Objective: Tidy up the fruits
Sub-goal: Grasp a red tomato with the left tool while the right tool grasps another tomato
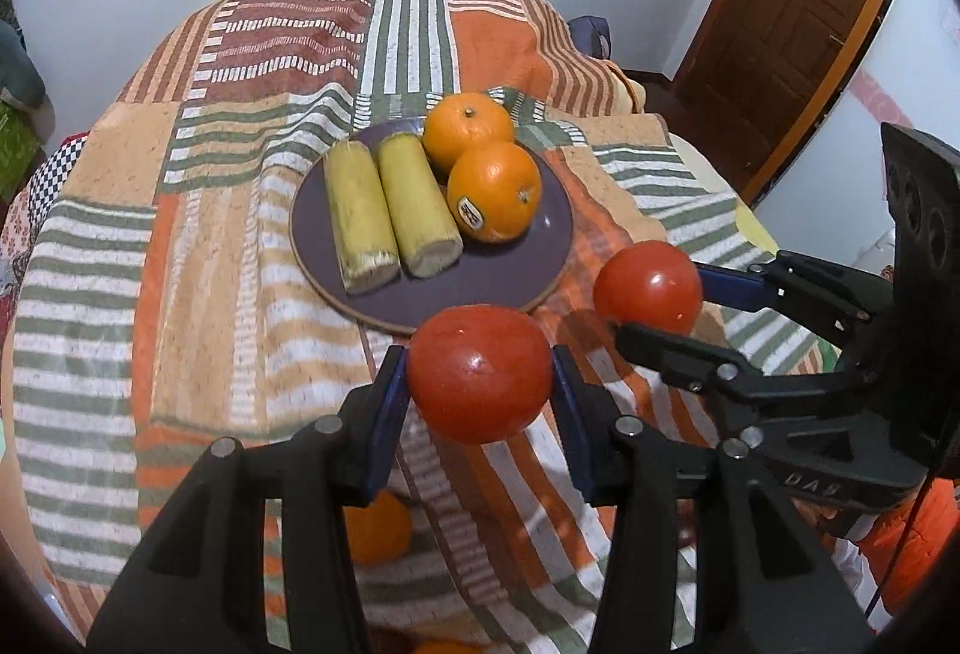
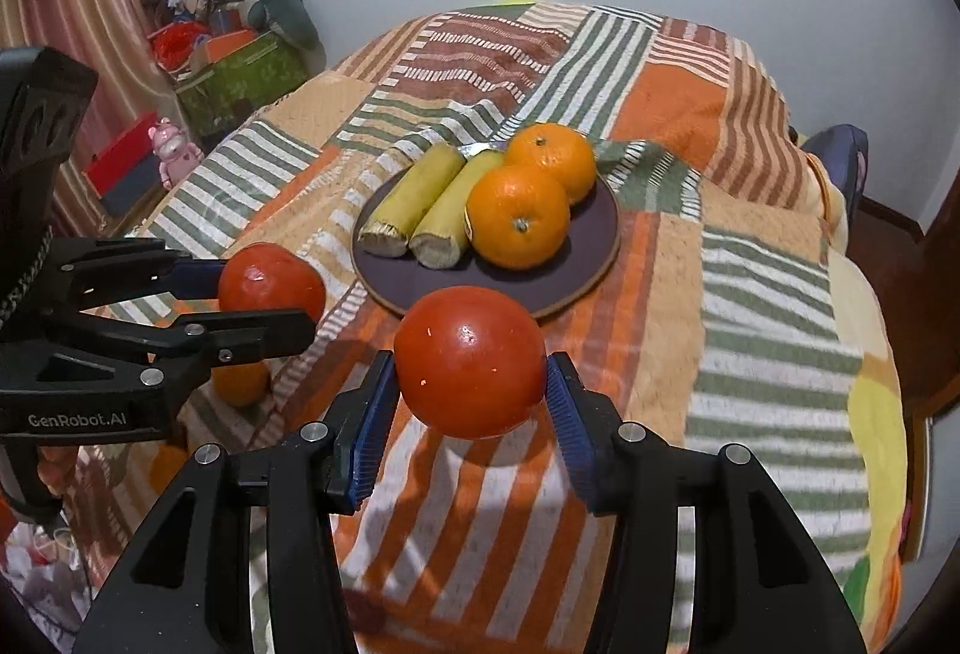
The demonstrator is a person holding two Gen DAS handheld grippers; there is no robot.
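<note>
Tomato (image 1: 480,373) clamped in left hand-held gripper (image 1: 480,384)

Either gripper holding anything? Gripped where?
Both. Left gripper pinches a tomato across its sides; right gripper pinches another tomato the same way.

Even indoor light, soft shadows, glossy fruit highlights, heavy fisheye curving and dark corners.

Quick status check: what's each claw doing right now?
Left claw: closed on a tomato.
Right claw: closed on another tomato.
</note>
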